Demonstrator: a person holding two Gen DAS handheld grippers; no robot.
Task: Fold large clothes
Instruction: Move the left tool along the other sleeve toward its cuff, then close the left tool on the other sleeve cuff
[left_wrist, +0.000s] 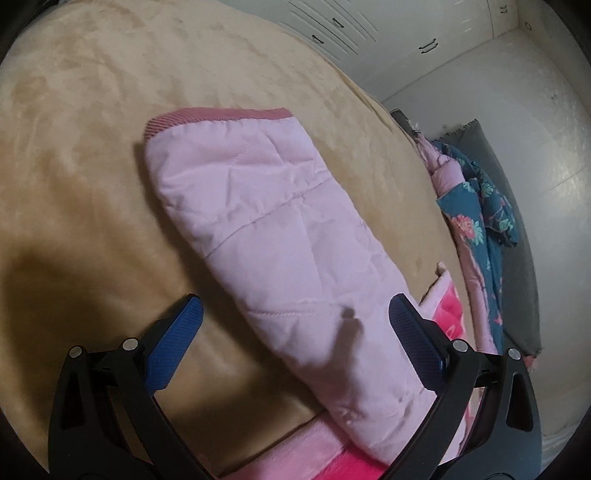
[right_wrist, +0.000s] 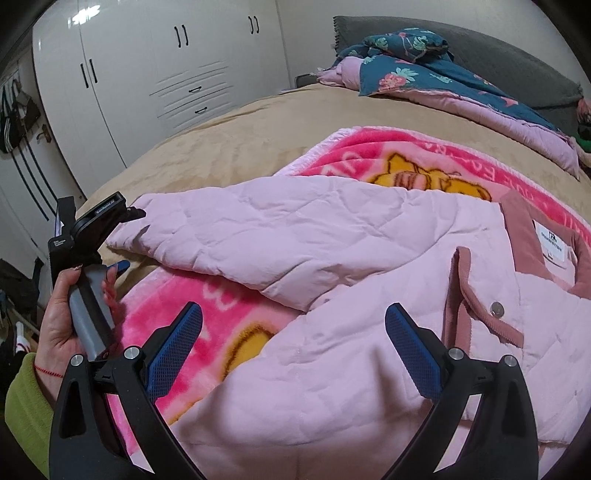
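A pale pink quilted jacket (right_wrist: 351, 317) lies on the bed, its dusty-pink collar with a white label (right_wrist: 550, 245) at the right. One sleeve (left_wrist: 273, 229) stretches out flat, ending in a ribbed pink cuff (left_wrist: 218, 114). My left gripper (left_wrist: 295, 314) hovers open over the upper part of that sleeve, nothing between its blue pads. My right gripper (right_wrist: 293, 325) stands open above the jacket's body near the sleeve joint. In the right wrist view a hand (right_wrist: 70, 306) holds the left gripper's handle at the far left.
A bright pink cartoon blanket (right_wrist: 388, 155) lies under the jacket on the tan bedspread (left_wrist: 92, 129). A teal floral quilt (right_wrist: 424, 74) is bunched by the grey headboard (right_wrist: 517, 55). White wardrobes (right_wrist: 166, 66) stand beyond the bed's foot.
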